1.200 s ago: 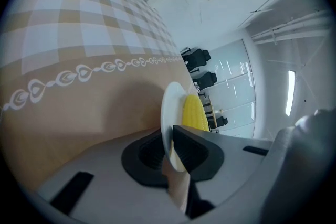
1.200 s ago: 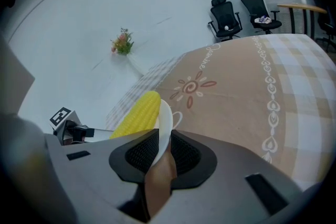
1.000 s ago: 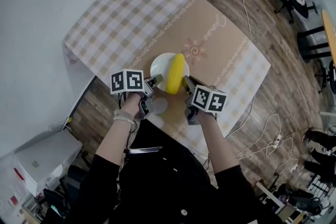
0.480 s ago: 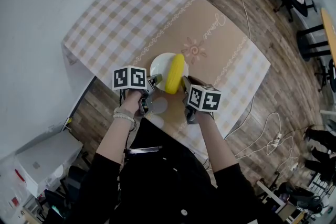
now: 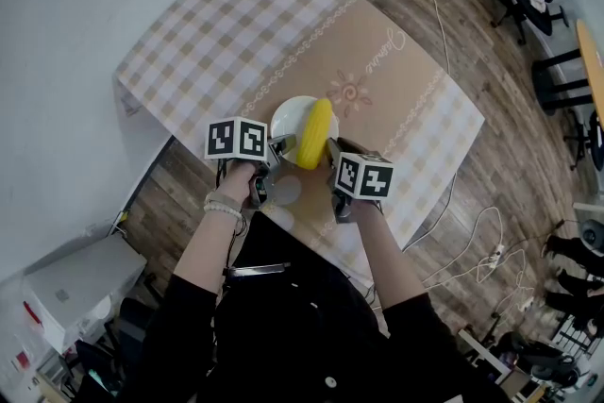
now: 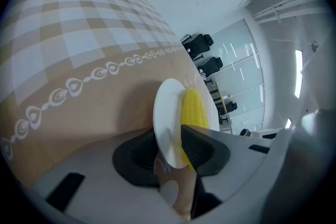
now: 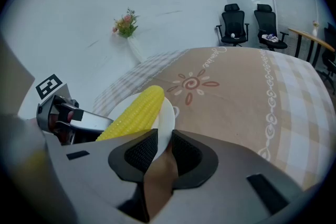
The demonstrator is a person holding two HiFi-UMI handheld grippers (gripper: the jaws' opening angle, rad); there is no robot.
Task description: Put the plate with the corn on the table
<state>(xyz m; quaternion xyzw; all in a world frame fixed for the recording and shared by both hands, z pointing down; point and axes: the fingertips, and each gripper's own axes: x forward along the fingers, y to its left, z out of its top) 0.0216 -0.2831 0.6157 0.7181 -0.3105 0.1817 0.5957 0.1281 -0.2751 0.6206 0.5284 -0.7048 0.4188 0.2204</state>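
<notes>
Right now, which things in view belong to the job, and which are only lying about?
Job: plate, corn, table, left gripper (fingers just opening, rim between them), right gripper (fingers shut on rim).
Lying about: flower vase, office chairs, power strip with cables.

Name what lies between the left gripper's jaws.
Rim of the round white plate carrying a yellow corn cob, seen in the left gripper view; the left gripper's jaws have just been opening.

Table (image 5: 219, 31) — checked cloth (image 5: 401, 71) on top

Bright, even room light; fisheye edges warped and dark.
</notes>
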